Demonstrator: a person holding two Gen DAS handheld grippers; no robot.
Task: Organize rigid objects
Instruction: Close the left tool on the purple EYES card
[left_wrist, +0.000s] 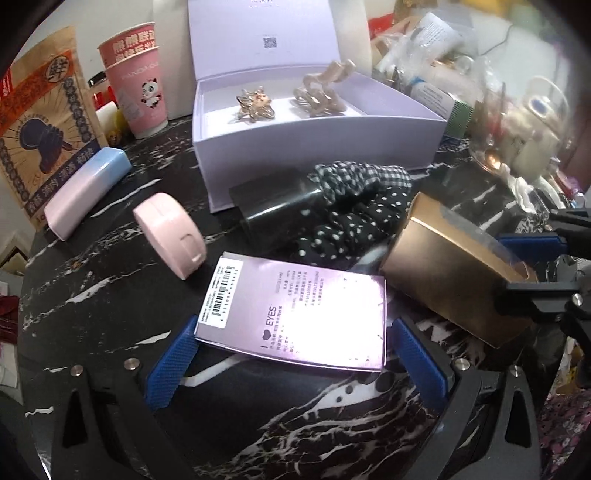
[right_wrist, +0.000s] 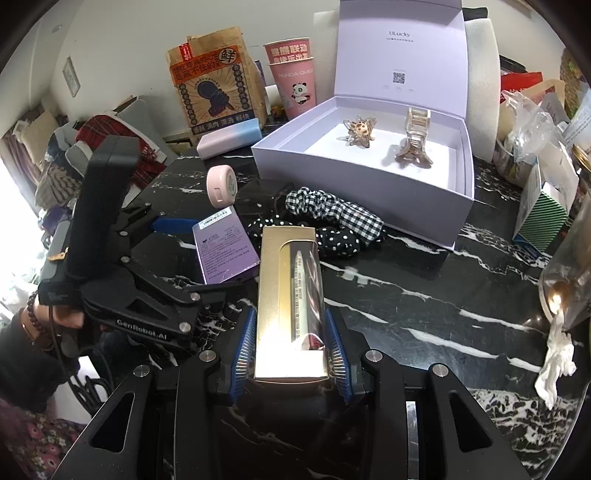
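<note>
My right gripper (right_wrist: 291, 354) clenched on gold box (right_wrist: 290, 295), box tilted up off black marble table (right_wrist: 424, 295). My left gripper (left_wrist: 291, 354) spread wide, pads either side of purple box (left_wrist: 295, 314), not pressing; that box lies flat on table. Open white gift box (right_wrist: 369, 177) behind, two hair clips (right_wrist: 413, 140) inside. Scrunchies (right_wrist: 332, 218) between.

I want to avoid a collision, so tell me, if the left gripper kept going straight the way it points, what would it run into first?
The left gripper already has the purple box between its open fingers, so that comes first. Beyond it lie the polka-dot scrunchie and a black case, though depth is hard to judge.
</note>
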